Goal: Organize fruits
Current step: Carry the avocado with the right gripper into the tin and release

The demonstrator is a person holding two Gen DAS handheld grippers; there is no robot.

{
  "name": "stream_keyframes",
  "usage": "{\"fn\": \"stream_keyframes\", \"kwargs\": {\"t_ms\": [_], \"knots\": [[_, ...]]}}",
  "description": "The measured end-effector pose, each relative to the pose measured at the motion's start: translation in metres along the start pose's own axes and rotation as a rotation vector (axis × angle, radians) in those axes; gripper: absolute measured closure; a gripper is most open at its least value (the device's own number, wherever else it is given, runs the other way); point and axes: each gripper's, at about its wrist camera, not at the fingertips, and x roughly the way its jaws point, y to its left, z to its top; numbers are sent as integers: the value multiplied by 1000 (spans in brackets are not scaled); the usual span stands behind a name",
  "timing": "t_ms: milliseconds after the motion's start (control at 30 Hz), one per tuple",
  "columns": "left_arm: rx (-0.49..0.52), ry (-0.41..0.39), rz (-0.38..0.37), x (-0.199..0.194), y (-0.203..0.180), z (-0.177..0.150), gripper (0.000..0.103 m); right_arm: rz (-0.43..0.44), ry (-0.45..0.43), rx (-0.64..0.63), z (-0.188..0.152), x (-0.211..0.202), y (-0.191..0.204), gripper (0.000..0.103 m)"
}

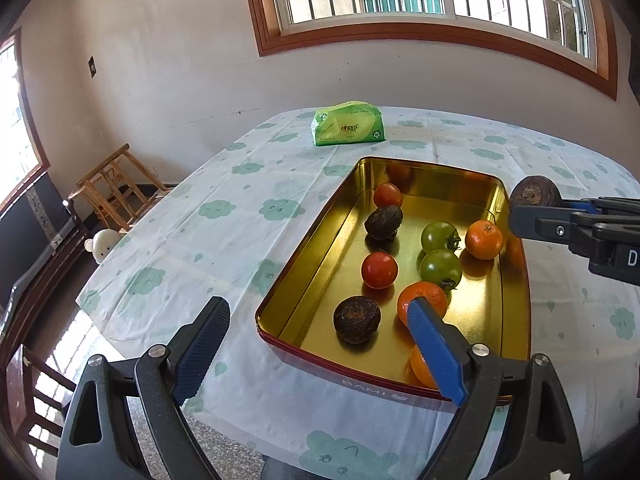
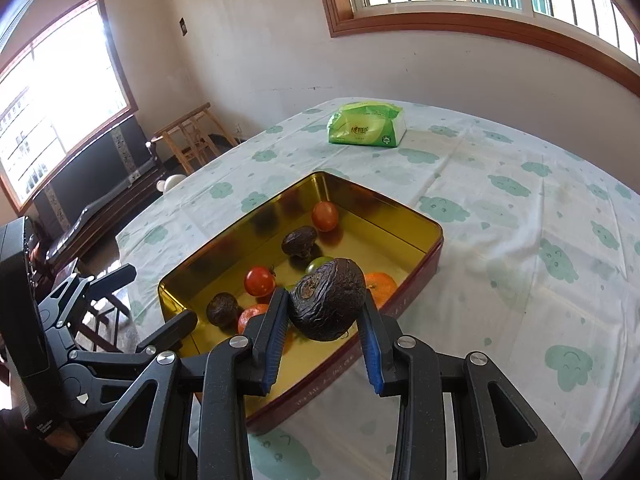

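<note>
A gold tin tray [image 1: 320,216] [image 2: 384,208] on the table holds red tomatoes [image 1: 379,269], green tomatoes [image 1: 441,267], oranges [image 1: 483,239] and two dark wrinkled fruits [image 1: 357,319]. My right gripper [image 2: 325,312] is shut on a third dark wrinkled fruit [image 2: 327,305] and holds it above the tray's near right side; it also shows at the right edge of the left wrist view [image 1: 535,191]. My left gripper [image 1: 320,316] is open and empty, over the tray's near left corner.
A green tissue pack [image 1: 348,123] [image 2: 366,125] lies at the far side of the table, which has a white cloth with green cloud prints [image 1: 224,208]. A wooden stool [image 1: 116,188] and a white toy [image 1: 102,242] are on the floor to the left.
</note>
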Motion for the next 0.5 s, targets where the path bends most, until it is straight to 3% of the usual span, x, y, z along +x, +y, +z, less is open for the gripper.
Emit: {"fn": "stream_keyframes", "kwargs": {"t_ms": [500], "knots": [[-5,-69,1,0,13,6,9,12,60,-39,11,51,20,67]]}}
